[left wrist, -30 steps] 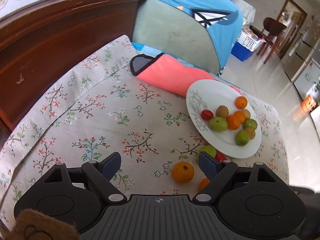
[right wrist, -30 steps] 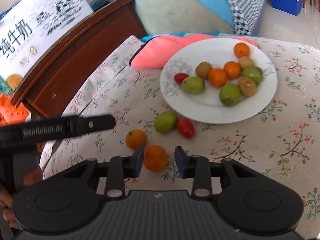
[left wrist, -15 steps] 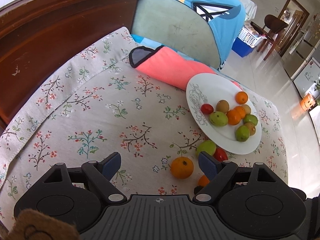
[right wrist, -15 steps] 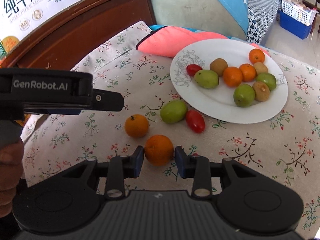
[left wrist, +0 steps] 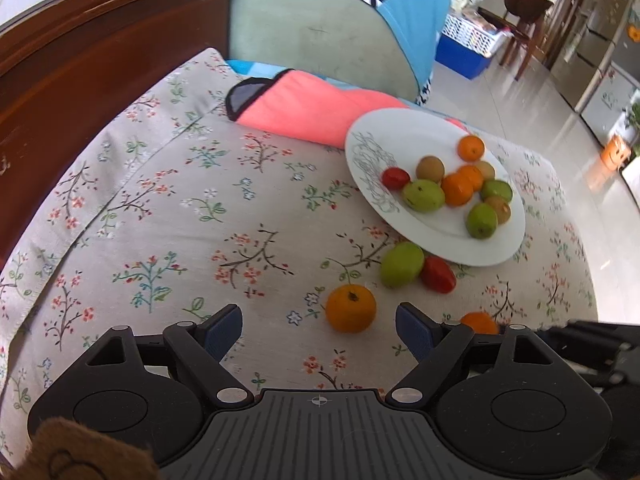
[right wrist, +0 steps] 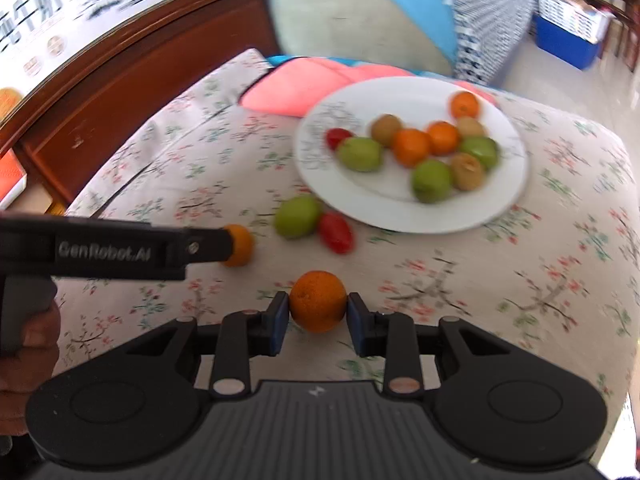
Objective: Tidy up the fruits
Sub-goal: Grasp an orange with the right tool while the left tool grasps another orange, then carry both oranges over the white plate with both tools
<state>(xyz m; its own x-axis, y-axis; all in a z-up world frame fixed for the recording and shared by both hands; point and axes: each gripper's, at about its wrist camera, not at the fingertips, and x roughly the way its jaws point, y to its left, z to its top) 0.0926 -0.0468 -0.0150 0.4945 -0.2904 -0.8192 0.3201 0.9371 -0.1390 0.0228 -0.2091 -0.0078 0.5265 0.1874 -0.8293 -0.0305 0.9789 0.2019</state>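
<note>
My right hand-held gripper is closing on an orange: the fruit sits between the blue pads, which look to be touching its two sides, low over the flowered cloth in front of the plate. My left hand-held gripper stands wide open with nothing in it, pointed down at a second orange that lies on the cloth just ahead of its fingers, nearer the right one.

I judge the held orange light, firm but with a peel that gives a little and can slip, so a grip across its widest middle, as now, should serve; squeezing harder would only bruise it. It is nearly round, so it has no real long axis, and I cannot tell which way its stem end faces in the pads. The second orange lies with its stem dimple up and tipped toward me.

A green fruit and a red tomato lie touching each other just beside the plate's near rim. Both are oval, their long axes lying along the cloth; I would take them across the short way. The tomato is likely the softest. The plate already carries a loose cluster of oranges, green fruits, brown ones and a tomato.
</note>
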